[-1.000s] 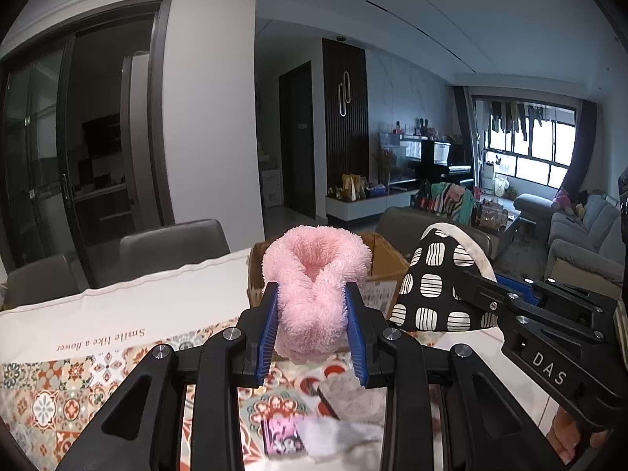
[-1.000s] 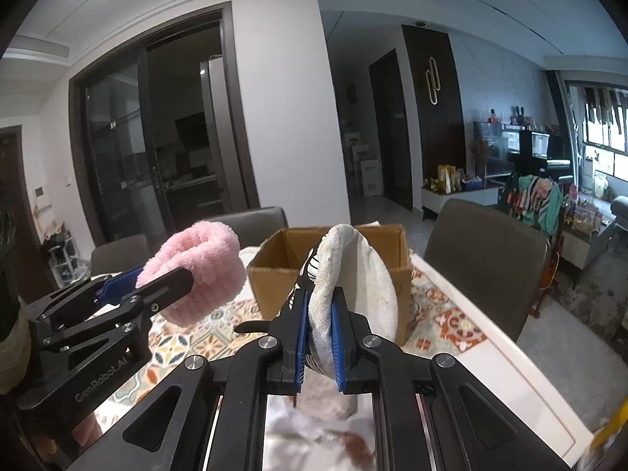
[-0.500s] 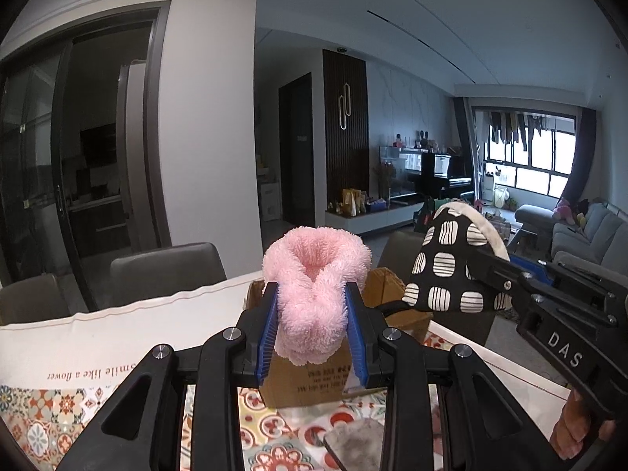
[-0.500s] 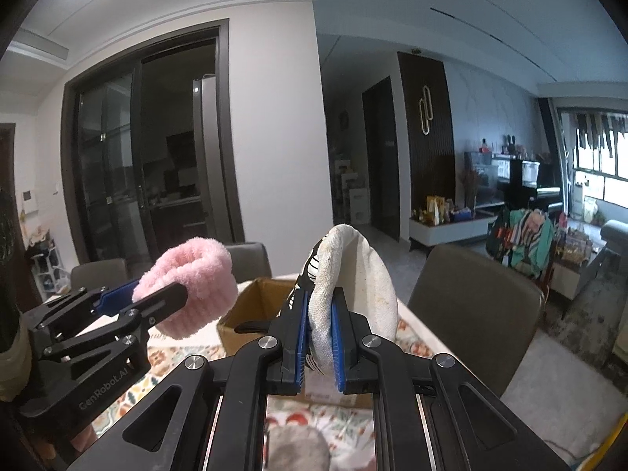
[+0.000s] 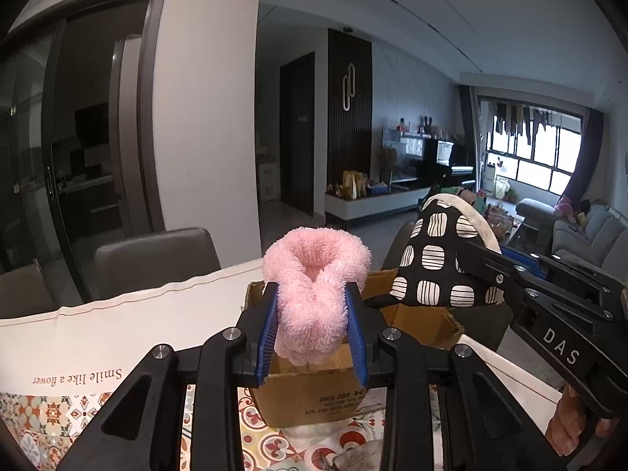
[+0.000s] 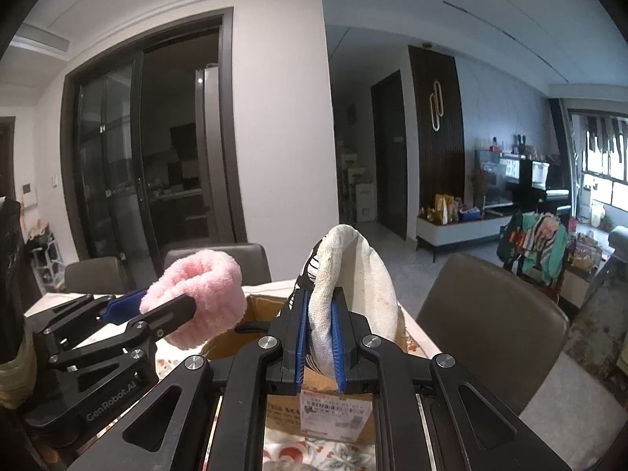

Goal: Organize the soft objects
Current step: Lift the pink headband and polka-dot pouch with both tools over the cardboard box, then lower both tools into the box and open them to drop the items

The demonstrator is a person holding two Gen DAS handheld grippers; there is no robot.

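We find the left gripper [image 5: 312, 329] clamped on a pink scrunchie [image 5: 314, 274] and the right gripper [image 6: 320, 337] clamped on a mitt [image 6: 353, 274], both held above the box [image 5: 314, 400] on the tabletop [image 5: 117, 325].

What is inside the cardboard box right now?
The cardboard box has its flaps open, but its inside is hidden: the pink fluffy band in the left gripper and the patterned mitt in the right gripper block the view.

White walls [image 5: 204, 117], dark doorway [image 5: 296, 133], grey sofa [image 5: 581, 231], possibly piano [image 5: 447, 159]
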